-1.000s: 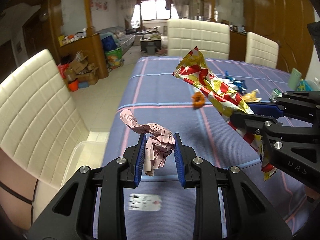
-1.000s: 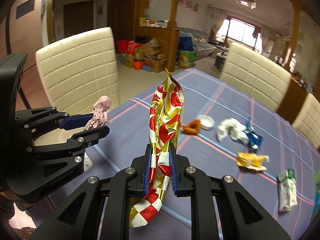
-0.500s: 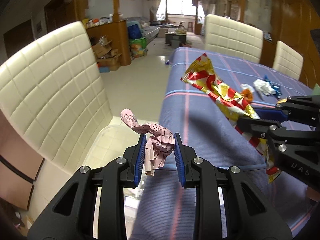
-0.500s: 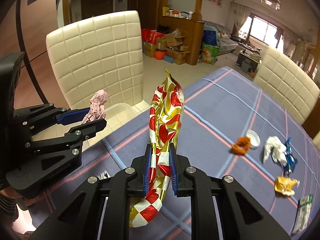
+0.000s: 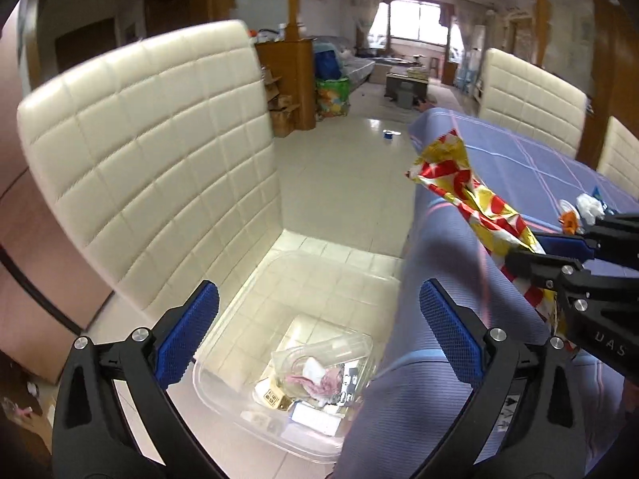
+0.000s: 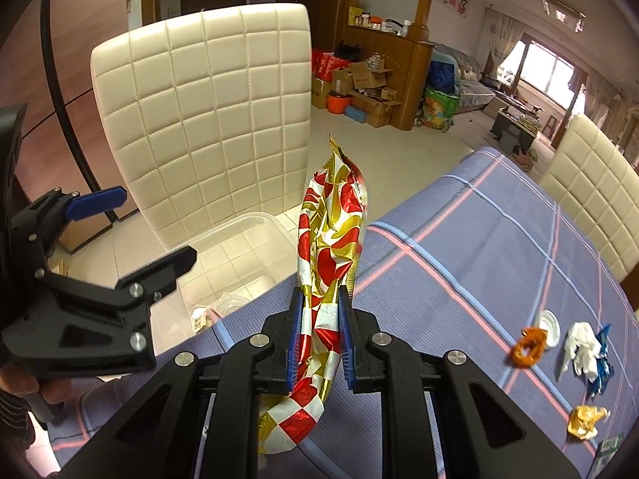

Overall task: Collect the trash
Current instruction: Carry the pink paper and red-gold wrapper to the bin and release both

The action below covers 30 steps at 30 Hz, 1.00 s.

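Note:
My left gripper (image 5: 319, 331) is open and empty, held above a clear plastic bin (image 5: 239, 319) on the floor beside the table. Crumpled pink paper (image 5: 325, 379) lies in the bin among other trash. My right gripper (image 6: 319, 335) is shut on a red, gold and white foil snack wrapper (image 6: 331, 231), held upright over the table's left edge. The wrapper also shows in the left wrist view (image 5: 471, 199). The left gripper shows open in the right wrist view (image 6: 135, 231), and the bin (image 6: 243, 235) lies below it.
A cream quilted chair (image 5: 151, 167) stands right behind the bin. The blue checked tablecloth (image 6: 499, 247) carries more trash at the right: an orange ring snack (image 6: 529, 347), white crumpled paper (image 6: 581, 347), a blue wrapper (image 6: 603, 363), a gold wrapper (image 6: 587, 421). More chairs (image 6: 595, 195) line the far side.
My left gripper swung left off the table to above the bin and opened; the pink paper dropped into the bin. My right gripper followed left, still holding the wrapper.

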{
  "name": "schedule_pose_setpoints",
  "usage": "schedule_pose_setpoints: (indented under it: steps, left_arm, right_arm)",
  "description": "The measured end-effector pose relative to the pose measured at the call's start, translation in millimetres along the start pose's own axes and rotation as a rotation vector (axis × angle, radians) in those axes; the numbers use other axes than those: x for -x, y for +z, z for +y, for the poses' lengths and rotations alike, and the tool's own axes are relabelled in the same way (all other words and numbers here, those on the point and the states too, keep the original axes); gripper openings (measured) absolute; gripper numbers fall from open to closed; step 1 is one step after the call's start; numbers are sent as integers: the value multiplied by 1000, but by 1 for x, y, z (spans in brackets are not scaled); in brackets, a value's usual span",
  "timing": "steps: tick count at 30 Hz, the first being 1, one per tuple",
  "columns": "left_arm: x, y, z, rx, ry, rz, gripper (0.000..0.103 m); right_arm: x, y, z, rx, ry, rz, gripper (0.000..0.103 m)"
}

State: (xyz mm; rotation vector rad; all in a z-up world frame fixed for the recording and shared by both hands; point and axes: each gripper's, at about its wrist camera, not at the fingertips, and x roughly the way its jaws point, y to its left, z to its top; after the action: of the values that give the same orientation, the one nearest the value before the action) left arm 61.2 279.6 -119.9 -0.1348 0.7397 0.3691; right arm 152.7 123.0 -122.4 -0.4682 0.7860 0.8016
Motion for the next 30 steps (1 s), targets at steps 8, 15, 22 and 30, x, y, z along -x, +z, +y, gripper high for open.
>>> schedule_pose_setpoints:
  steps: [8, 15, 22, 30]
  left_arm:
    - [-4, -12, 30, 66, 55, 23, 99]
    - [-4, -21, 43, 17, 128, 30, 99]
    - [-5, -24, 62, 56, 164, 42, 99]
    - [-1, -20, 53, 39, 149, 37, 99]
  right_arm:
    - [-21, 6, 26, 48, 42, 34, 18]
    - [-31, 18, 48, 117, 63, 15, 19]
    - [-34, 22, 43, 78, 37, -50, 73]
    - [-29, 12, 14, -21, 47, -12, 73]
